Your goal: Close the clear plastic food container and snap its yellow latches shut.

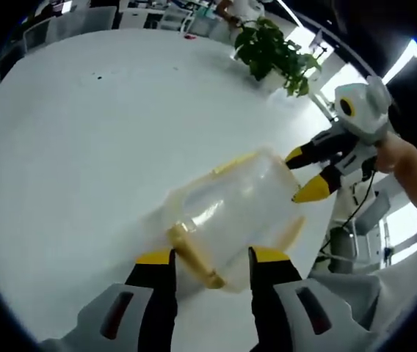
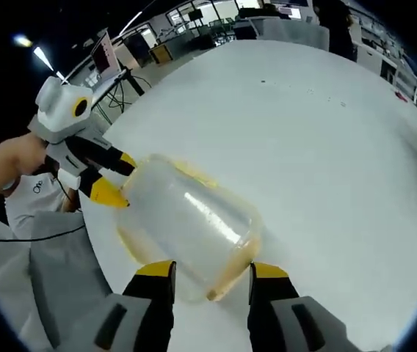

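A clear plastic food container [image 1: 230,205] with yellow latches lies on the white table [image 1: 84,147], close to its edge. One yellow latch [image 1: 194,258] faces me in the left gripper view. My left gripper [image 1: 212,257] is open, its yellow-tipped jaws flanking that near end. At the opposite end my right gripper [image 1: 304,174] stands open with its tips against the container. The right gripper view gives the reverse: the container [image 2: 194,216] lies just ahead of the open right gripper [image 2: 212,270], and the left gripper [image 2: 118,177] meets its far end. Whether the lid sits fully down I cannot tell.
A leafy potted plant [image 1: 274,48] stands near the table's far right edge. The table edge [image 1: 326,242] runs just beside the container, with a person's grey clothing below it. A hand [image 1: 403,161] holds the right gripper. Office desks and chairs [image 2: 216,22] line the back.
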